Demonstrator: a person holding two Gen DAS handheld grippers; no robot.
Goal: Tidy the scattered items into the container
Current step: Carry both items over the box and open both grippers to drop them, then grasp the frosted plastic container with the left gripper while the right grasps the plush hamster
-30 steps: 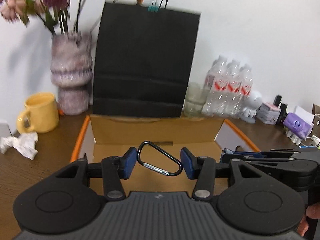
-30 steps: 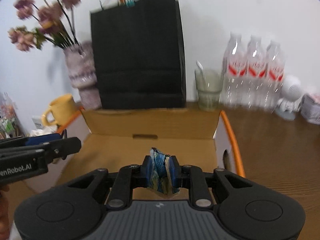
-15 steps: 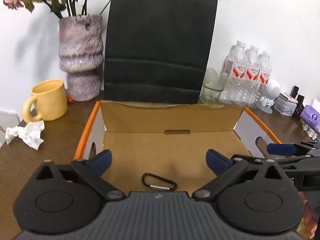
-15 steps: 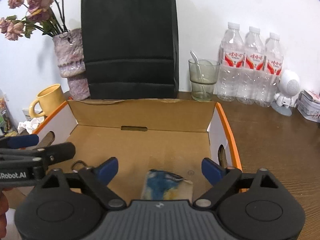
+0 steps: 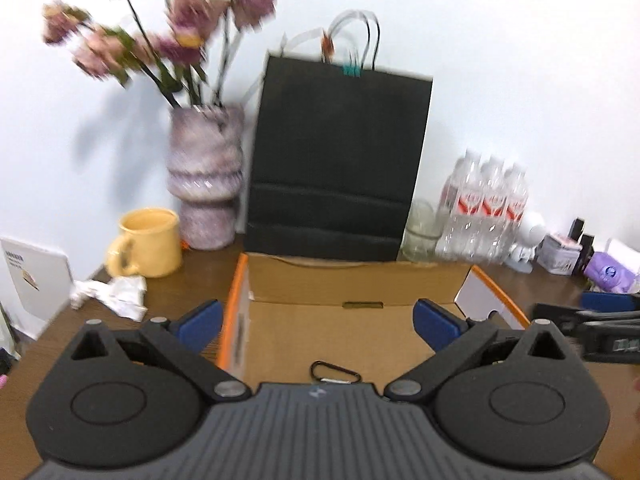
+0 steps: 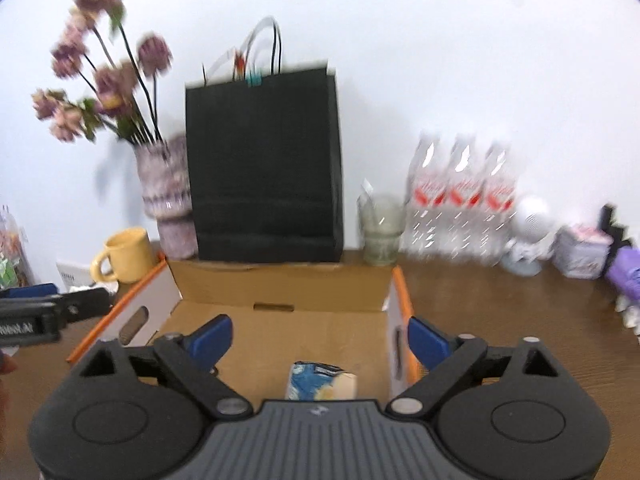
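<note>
Carabiner [image 5: 335, 372] lies flat on the floor of the cardboard box [image 5: 352, 280], near the box's front edge, with its long axis running left to right across the view. It sits just ahead of the left claw [image 5: 316, 320] and a little below it, between the two spread fingers but not touched by them. The left claw is released and holds nothing.

In the same box, toward its front right corner, rests a small blue and yellow packet [image 6: 320, 380]. It lies directly under the right claw [image 6: 320, 336], which is also spread wide and empty, with its right finger close to the orange right wall of the box.

Both items are inside the container, so I judge that this part of the task is done. A crumpled white paper [image 5: 110, 294] lies on the worktop [image 5: 192, 292] to the left of the box, near the yellow mug [image 5: 146, 242]. If it counts as a scattered item, the left claw is the nearer one, and it must go left and forward over the box's orange left wall. Both views are blurred.
</note>
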